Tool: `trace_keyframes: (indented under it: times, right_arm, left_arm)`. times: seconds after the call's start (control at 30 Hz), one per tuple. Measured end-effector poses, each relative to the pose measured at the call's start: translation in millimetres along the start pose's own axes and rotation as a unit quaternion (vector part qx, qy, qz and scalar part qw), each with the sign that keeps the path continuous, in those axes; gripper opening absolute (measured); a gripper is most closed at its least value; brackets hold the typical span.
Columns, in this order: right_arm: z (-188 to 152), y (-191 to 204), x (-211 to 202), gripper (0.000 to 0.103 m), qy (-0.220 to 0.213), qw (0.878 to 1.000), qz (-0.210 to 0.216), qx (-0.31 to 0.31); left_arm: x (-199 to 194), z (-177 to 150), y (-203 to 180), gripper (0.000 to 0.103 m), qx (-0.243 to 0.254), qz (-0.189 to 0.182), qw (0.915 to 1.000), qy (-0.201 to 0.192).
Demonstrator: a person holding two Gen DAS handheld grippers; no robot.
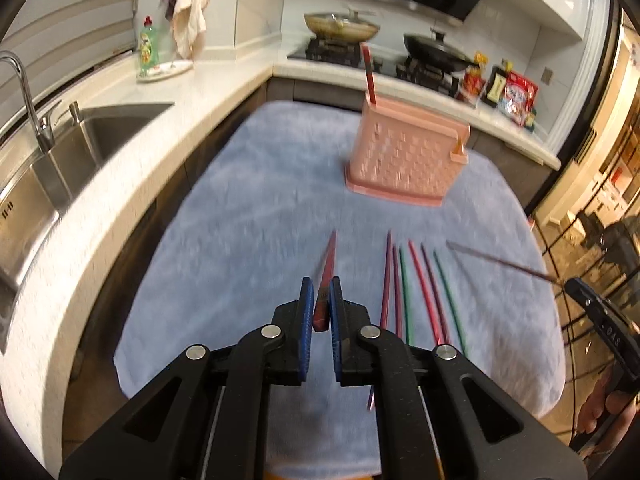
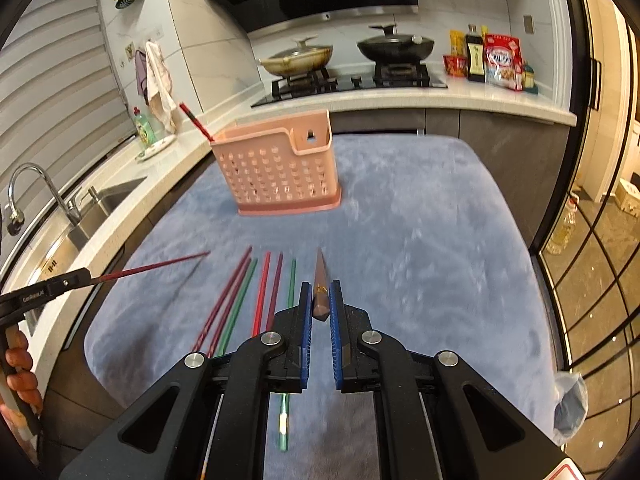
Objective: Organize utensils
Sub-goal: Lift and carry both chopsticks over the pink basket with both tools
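from your left wrist view, your left gripper (image 1: pixel 321 304) clamps a red chopstick (image 1: pixel 326 280) pointing toward the basket (image 1: pixel 404 156), short of it; loose chopsticks (image 1: pixel 416 288) lie on the cloth (image 1: pixel 240 200). from your right wrist view, your right gripper (image 2: pixel 320 304) pinches a brown chopstick (image 2: pixel 321 284), also short of the basket (image 2: pixel 276 168).

I see warm indoor light, strong fisheye bending with dark vignetted corners, and motion blur smearing both views.
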State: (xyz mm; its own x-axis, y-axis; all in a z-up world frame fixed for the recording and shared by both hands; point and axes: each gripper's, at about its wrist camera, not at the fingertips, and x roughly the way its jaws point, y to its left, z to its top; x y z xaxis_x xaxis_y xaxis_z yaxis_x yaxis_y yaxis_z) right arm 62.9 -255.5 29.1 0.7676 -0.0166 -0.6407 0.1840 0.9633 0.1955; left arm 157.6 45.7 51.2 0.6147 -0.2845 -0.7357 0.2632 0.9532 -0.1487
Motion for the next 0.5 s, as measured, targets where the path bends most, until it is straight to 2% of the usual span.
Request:
trace_keyframes:
  times: [0.2, 0.5]
  right_arm:
    - [37, -3, 3, 0.008, -0.031, 1.0, 0.001, 0.004]
    - [91, -1, 1, 0.007, -0.077, 0.997, 0.007, 0.008]
  left_arm:
    - [-2, 43, -3, 0.008, 0.005, 0.008, 0.9992, -0.039]
    - [4, 101, -11, 0.007, 0.013, 0.0, 0.9981, -0.061]
